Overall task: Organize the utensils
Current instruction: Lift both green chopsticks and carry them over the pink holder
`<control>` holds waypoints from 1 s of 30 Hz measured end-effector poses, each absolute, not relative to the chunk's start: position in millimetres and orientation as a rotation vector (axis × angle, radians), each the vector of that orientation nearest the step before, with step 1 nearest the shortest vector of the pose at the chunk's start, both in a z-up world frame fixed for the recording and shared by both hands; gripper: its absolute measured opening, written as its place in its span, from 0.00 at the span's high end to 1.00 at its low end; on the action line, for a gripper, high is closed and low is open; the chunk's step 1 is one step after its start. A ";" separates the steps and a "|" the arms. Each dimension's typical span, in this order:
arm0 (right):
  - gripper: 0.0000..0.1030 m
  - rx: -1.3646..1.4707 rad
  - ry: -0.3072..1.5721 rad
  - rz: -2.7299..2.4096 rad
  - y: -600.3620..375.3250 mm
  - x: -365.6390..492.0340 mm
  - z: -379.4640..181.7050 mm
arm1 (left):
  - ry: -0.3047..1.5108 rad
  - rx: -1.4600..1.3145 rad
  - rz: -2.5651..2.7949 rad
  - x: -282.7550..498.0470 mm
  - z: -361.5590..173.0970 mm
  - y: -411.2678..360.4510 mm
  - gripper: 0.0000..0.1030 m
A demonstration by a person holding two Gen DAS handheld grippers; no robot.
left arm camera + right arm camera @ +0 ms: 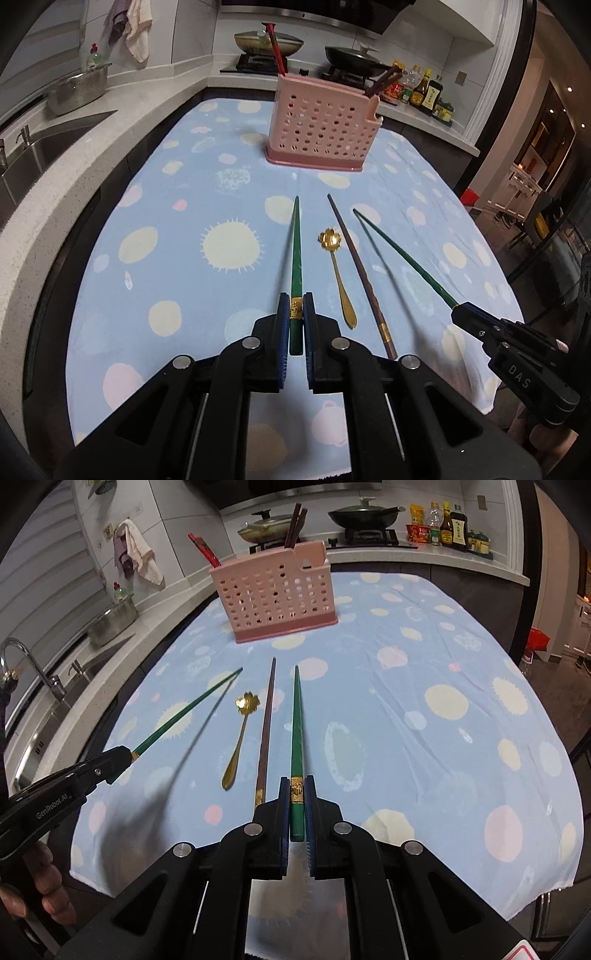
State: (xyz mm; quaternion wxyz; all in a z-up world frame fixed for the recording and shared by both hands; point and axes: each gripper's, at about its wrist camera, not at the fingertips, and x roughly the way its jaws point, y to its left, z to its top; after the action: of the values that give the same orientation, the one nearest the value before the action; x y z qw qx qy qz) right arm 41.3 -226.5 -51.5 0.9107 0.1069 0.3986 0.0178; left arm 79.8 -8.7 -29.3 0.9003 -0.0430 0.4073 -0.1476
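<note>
My left gripper (296, 308) and right gripper (297, 790) each clamp one green chopstick (295, 251), lifted. Red and brown pairs already stand in the pink holder (317, 129); the brown chopstick (356, 266) and gold spoon (338, 273) remain.

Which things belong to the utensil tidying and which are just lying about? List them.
Job: left-held green chopstick, right-held green chopstick, brown chopstick, gold spoon, pink holder.
Lying about: lidded pan, sauce bottles, steel colander, hanging towel.

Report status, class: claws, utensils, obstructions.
Left claw shut on green chopstick; right claw likewise. Spoon, brown chopstick on cloth. Path to pink holder clear.
</note>
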 end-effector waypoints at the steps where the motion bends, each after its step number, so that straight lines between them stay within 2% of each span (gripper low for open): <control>1: 0.92 0.224 0.799 0.036 -228.6 41.0 -42.5 | 0.828 -0.096 -0.302 80.5 -22.1 -6.8 0.93; 12: 0.92 0.245 0.621 0.049 -242.2 59.8 32.0 | 0.654 -0.156 -0.283 105.3 57.8 9.5 0.94; 30: 0.92 0.306 0.525 0.101 -258.6 116.5 82.2 | 0.577 -0.164 -0.317 166.6 100.3 2.9 0.94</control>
State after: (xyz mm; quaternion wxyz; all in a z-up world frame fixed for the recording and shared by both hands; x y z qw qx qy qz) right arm 116.5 -258.6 82.2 0.9530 0.1506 0.2582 0.0496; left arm 166.6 2.9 100.3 0.9430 -0.0804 0.2832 -0.1553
